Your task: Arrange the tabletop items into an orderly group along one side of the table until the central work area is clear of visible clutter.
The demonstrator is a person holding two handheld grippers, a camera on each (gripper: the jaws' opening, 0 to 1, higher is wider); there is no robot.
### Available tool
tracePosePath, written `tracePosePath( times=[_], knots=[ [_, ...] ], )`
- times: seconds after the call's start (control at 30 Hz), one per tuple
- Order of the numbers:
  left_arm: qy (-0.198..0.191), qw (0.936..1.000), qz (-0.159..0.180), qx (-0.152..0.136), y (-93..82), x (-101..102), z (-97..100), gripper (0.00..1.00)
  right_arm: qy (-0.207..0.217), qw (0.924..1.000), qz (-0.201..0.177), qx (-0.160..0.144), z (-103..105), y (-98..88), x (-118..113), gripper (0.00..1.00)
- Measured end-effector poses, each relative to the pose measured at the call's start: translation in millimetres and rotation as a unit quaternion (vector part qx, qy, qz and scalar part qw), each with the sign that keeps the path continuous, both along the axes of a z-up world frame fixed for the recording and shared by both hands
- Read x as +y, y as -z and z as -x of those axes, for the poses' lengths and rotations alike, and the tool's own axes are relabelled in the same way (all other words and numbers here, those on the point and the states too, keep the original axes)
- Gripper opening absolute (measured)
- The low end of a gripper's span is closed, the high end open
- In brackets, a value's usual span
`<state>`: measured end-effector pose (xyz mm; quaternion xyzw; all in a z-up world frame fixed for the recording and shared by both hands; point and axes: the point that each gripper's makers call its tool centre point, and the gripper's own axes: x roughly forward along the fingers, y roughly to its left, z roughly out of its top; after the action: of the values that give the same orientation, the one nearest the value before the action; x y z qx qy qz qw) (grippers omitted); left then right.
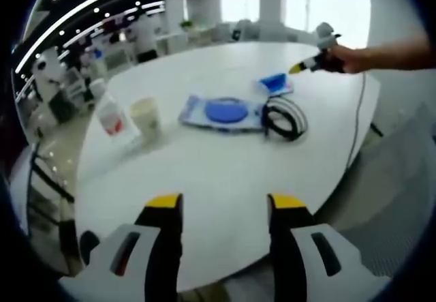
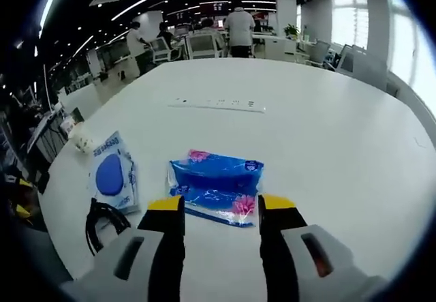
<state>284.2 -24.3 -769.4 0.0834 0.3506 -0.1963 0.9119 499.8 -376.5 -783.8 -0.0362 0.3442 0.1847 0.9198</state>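
On the white table [image 1: 204, 172] lie a flat packet with a blue disc [image 1: 223, 112], a coiled black cable [image 1: 285, 118] and a blue tissue pack [image 1: 274, 83]. A pale cup [image 1: 145, 116] and a small white pouch [image 1: 111, 118] stand to the left. My left gripper [image 1: 223, 203] is open above the near table edge, holding nothing. The right gripper [image 1: 308, 64], in a person's hand, reaches in from the right near the tissue pack. In the right gripper view my right gripper [image 2: 213, 205] is open just short of the tissue pack [image 2: 215, 187], with the disc packet [image 2: 111, 172] and cable [image 2: 103, 219] to its left.
A white power strip [image 2: 216, 103] lies farther across the table [image 2: 327, 145], and a cup [image 2: 83, 138] stands near its left edge. A thin cable [image 1: 355, 135] runs along the table's right side. Chairs, desks and people fill the office behind.
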Motion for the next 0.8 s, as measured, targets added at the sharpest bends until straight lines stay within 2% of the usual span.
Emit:
tracePosePath(
  times=[0.33,0.8],
  knots=[
    [0.003,0.9999,0.008,-0.01,-4.2,-3,-1.3,0.49,-0.038,0.9992,-0.007,0.008,29,-1.0,37,0.57],
    [0.006,0.9997,0.015,-0.018,-7.7,-5,-1.6,0.49,-0.075,0.997,-0.005,0.019,61,3.9,75,0.62]
  ],
)
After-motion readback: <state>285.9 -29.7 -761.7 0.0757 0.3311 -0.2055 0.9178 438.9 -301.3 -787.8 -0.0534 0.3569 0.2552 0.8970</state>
